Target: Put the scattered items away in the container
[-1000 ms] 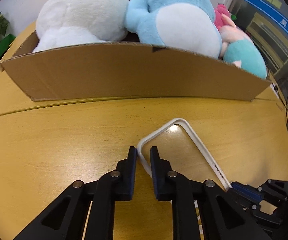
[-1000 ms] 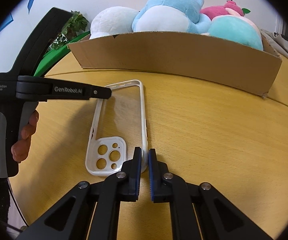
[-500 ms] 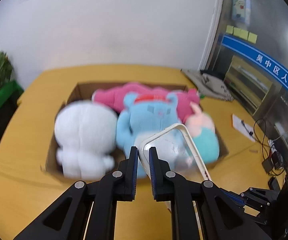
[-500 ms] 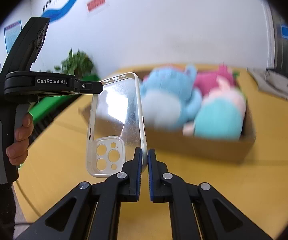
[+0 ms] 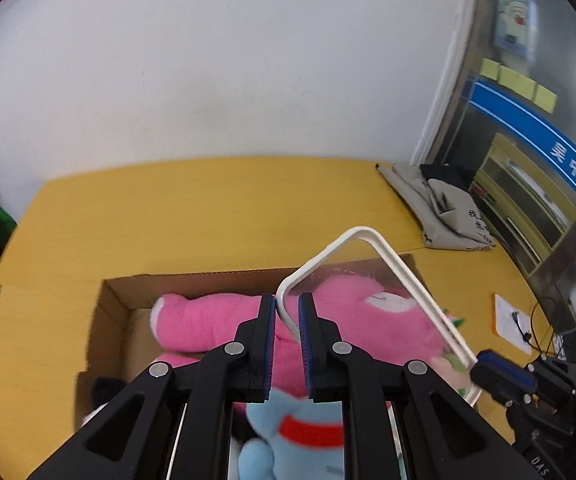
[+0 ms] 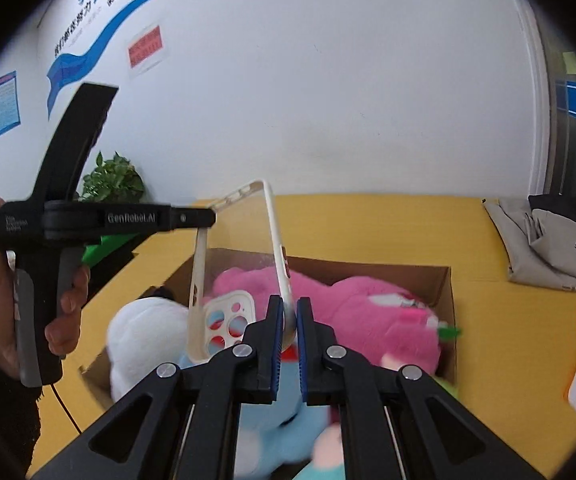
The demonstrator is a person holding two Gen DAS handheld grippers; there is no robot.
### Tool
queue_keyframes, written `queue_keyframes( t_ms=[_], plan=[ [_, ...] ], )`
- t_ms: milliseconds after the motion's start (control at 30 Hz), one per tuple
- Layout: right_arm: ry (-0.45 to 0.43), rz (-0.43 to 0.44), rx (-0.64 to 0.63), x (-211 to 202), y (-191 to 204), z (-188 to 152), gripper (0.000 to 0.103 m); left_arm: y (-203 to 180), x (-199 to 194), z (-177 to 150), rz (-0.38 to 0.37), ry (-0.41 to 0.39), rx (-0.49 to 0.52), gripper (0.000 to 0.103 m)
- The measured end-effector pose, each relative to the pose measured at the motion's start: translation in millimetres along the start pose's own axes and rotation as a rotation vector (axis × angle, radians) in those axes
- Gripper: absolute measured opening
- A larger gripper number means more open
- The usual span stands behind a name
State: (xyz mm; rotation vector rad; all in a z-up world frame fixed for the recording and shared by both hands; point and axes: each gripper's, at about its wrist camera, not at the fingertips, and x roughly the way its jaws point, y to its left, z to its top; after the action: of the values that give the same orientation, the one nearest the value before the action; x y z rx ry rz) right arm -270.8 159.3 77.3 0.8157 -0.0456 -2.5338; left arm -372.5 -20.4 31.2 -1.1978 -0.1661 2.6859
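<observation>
Clear phone case (image 6: 240,256) w/ white rim is held in the air above the cardboard box (image 5: 116,300), pinched at opposite ends: left gripper (image 5: 287,314) narrow on one corner, right gripper (image 6: 287,316) narrow on the camera-cutout end. Box is packed w/ pink plush (image 5: 352,320), blue plush (image 5: 296,432), white plush (image 6: 144,332). Bare yellow table (image 5: 208,208) is seen beyond the box's far wall; grey bag (image 6: 544,240) lies well apart at right.

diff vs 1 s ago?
The phone case went from lying on the table in front of the cardboard box to held up over the plush toys. Unchanged: left gripper and right gripper both stay shut on its rim, at opposite ends.
</observation>
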Motion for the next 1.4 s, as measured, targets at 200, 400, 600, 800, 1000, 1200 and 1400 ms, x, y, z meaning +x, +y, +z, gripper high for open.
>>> queue_keyframes(
  t_ms=[200, 400, 600, 800, 1000, 1200, 1400],
  plan=[
    [0.215, -0.019, 0.004, 84.4, -31.0, -10.3, 0.004, 18.0, 87.7, -23.4, 0.037, 0.174, -0.071, 0.015],
    [0.224, 0.003, 0.062, 83.0, -43.6, -24.2, 0.005, 12.1, 49.8, -26.9, 0.033, 0.092, -0.077, 0.046],
    [0.115, -0.058, 0.04, 15.2, -30.7, -32.5, 0.083, 5.1, -42.7, -55.2, 0.099, -0.078, 0.013, 0.095],
    [0.064, -0.091, 0.074, -54.4, -2.4, -78.4, 0.083, -4.1, -110.4, -137.8, 0.174, -0.122, 0.102, 0.103],
    [0.081, -0.162, 0.108, -97.3, 24.9, -117.5, 0.083, -11.4, -135.7, -204.7, 0.176, -0.093, 0.069, 0.103],
    [0.066, -0.213, 0.102, -129.8, 49.5, -137.8, 0.083, -33.1, -159.9, -248.2, 0.172, -0.106, 0.067, 0.103],
    [0.031, -0.181, 0.022, -153.4, 76.5, -147.8, 0.083, -45.4, -175.7, -263.9, 0.16, -0.115, 0.075, 0.103]
  ],
)
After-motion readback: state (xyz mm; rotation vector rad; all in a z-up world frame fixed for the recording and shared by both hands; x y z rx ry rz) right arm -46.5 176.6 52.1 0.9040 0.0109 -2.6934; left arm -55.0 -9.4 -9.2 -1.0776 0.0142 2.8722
